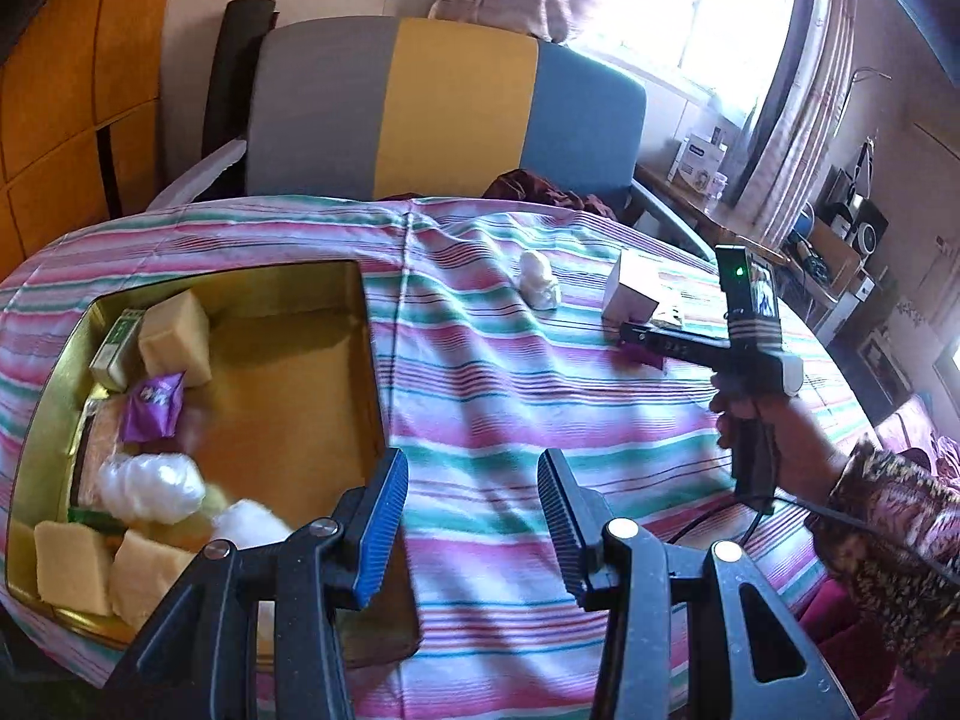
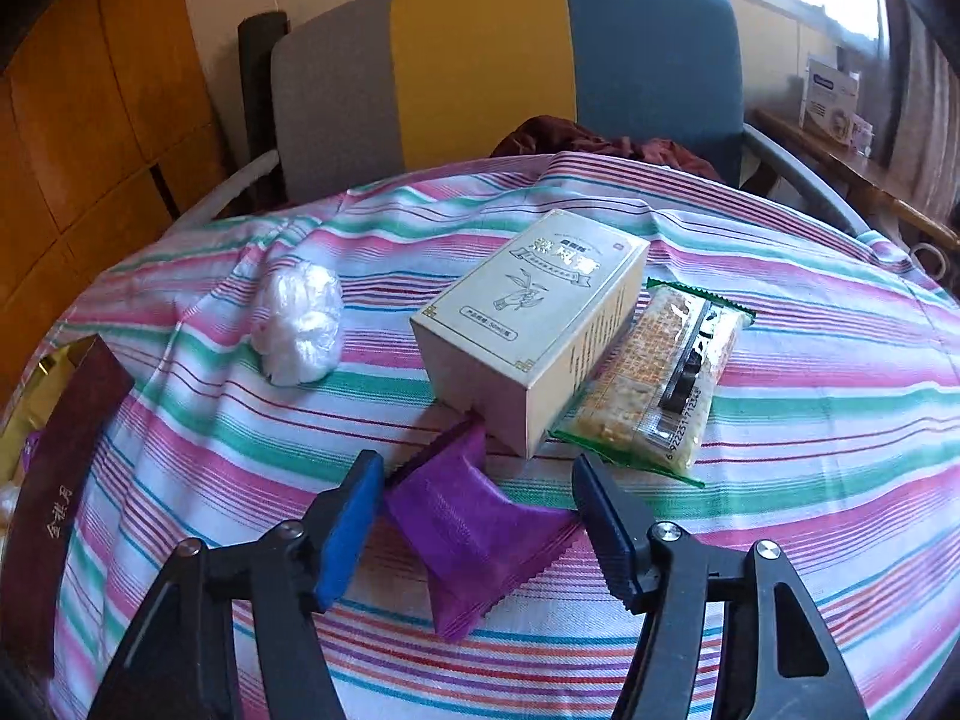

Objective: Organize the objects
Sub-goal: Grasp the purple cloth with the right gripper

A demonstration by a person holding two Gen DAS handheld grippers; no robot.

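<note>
A gold tin box (image 1: 360, 324) lies on the striped tablecloth at left, holding yellow sponge blocks (image 1: 177, 336), a purple packet (image 1: 153, 408), white wrapped balls (image 1: 150, 486) and a green box. My left gripper (image 1: 474, 516) is open and empty, just right of the tin. My right gripper (image 2: 480, 528) is open with its fingers on either side of a purple packet (image 2: 468, 534) lying on the cloth. Beyond it are a cream carton (image 2: 528, 324), a cracker pack (image 2: 660, 378) and a white wrapped ball (image 2: 300, 330). The right gripper also shows in the left wrist view (image 1: 636, 339).
The tin's dark red lid (image 2: 54, 480) stands at the left edge in the right wrist view. A grey, yellow and blue chair (image 1: 444, 108) with a maroon cloth (image 1: 540, 186) stands behind the table. A shelf with boxes is at the right, by the window.
</note>
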